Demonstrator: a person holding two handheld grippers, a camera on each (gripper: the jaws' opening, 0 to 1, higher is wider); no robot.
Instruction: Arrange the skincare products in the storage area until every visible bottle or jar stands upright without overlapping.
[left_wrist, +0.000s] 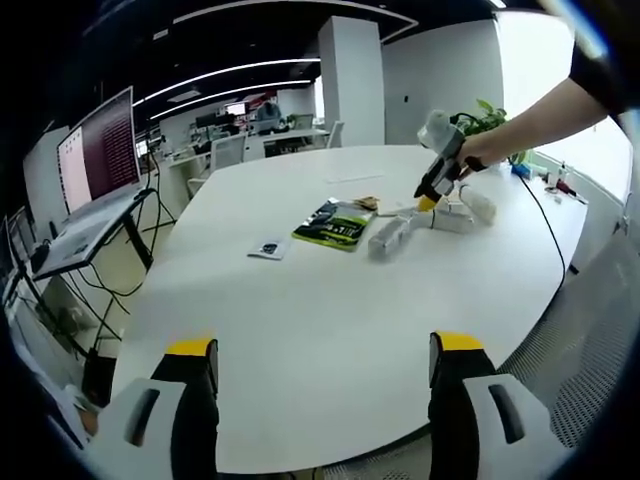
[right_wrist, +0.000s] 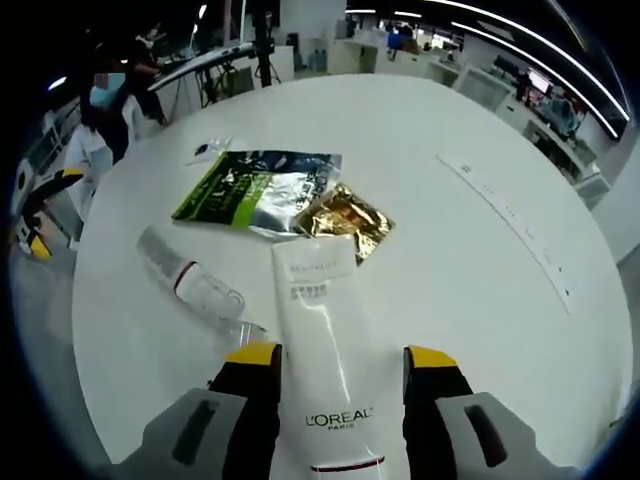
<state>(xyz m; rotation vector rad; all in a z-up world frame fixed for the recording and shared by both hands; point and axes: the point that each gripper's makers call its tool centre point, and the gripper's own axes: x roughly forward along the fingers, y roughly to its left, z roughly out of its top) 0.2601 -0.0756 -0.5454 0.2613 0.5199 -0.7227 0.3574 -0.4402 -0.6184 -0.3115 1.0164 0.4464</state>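
Round white worktop (left_wrist: 330, 300) in an open-plan office: white pillar (left_wrist: 352, 80) at 12 o'clock in the left gripper view, strip ceiling lights, desks and chairs behind, a laptop (left_wrist: 95, 165) on a stand at 9 o'clock with cables hanging below, a potted plant (left_wrist: 487, 120) at 2 o'clock. Left tool (left_wrist: 325, 360): yellow-tipped jaws apart, nothing between them, over bare worktop at 6 o'clock. Right tool (right_wrist: 342, 365): jaws apart either side of a white tube (right_wrist: 318, 340) lying flat; contact with the tube cannot be told. Tube marked "L'OREAL PARIS" near its lower end, with a small printed label further up, too fine to read. Clear bottle (right_wrist: 190, 280) with a dark red band, lying on its side at 9 o'clock of the tube, just beside it. Green and silver sachet (right_wrist: 255, 190) flat at 11 o'clock; gold sachet (right_wrist: 345, 218) touching its edge, at the tube's far end. Small flat packet (right_wrist: 208, 148) beyond the green sachet. Line of faint print on the worktop at 2 o'clock, illegible. Person seated at the worktop's far edge, 10 o'clock, in the right gripper view.
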